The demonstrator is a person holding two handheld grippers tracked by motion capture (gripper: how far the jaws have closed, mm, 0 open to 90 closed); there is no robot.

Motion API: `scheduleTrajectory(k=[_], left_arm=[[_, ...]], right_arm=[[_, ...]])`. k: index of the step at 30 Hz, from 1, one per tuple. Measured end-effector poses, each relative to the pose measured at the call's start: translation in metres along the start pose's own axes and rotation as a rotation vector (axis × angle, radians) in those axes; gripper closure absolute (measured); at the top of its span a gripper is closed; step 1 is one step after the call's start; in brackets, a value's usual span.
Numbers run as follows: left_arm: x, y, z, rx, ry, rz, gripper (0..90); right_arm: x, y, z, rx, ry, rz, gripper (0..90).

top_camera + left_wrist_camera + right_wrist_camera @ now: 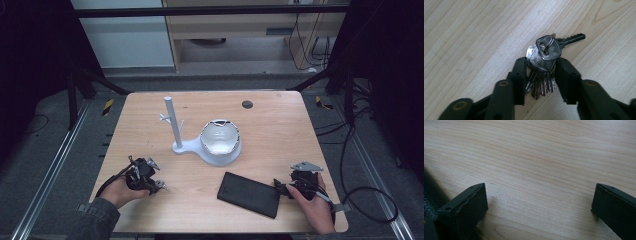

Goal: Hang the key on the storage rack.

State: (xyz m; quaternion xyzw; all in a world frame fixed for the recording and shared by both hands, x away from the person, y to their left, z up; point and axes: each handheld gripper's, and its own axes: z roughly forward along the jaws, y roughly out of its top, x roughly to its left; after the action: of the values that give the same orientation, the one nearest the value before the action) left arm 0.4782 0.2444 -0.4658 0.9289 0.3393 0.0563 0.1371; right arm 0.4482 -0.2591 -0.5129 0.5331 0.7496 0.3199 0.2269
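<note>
Left gripper view puts the bunch of keys between my left gripper fingers, which are closed in on the blades and bows, the bunch just over the worktop. I judge the bunch light but loose: stiff metal pieces on one ring, free to fan, swing and slide against each other. Smooth plated faces will slip on a shallow pinch. The best hold is across the stacked bows, where the metal is widest; one dark key sticks out sideways and may pivot. Nothing here is fragile.

On the high view the keys sit at the near left of the worktop, well apart from the white stand. My right gripper has its fingers spread wide over bare wood, holding nothing, just beside the black case.
</note>
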Motion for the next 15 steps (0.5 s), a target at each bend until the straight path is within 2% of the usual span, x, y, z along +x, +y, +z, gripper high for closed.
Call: scheduleTrajectory(k=[3, 8, 12, 13, 15], left_arm=[[-0.0024, 0.0015, -0.0001, 0.014, 0.012, -0.011, 66.5], [-0.0065, 0.0036, -0.0002, 0.031, 0.020, -0.002, 66.8], [-0.0068, 0.0036, -0.0008, 0.028, 0.020, -0.003, 66.7], [-0.0060, 0.0031, -0.0014, 0.010, 0.028, -0.010, 66.6], [-0.0051, 0.0023, -0.0020, 0.005, 0.031, -0.019, 63.8]], right_arm=[[0.0000, 0.0000, 0.0000, -0.001, 0.001, 0.000, 0.5], [0.0004, -0.0001, -0.0001, 0.000, 0.000, 0.003, 0.6], [0.0002, -0.0002, 0.0001, -0.001, -0.003, -0.001, 0.6], [0.0002, -0.0002, 0.0001, -0.002, -0.003, -0.001, 0.6], [0.0002, -0.0002, 0.0001, -0.001, -0.003, -0.001, 0.6]])
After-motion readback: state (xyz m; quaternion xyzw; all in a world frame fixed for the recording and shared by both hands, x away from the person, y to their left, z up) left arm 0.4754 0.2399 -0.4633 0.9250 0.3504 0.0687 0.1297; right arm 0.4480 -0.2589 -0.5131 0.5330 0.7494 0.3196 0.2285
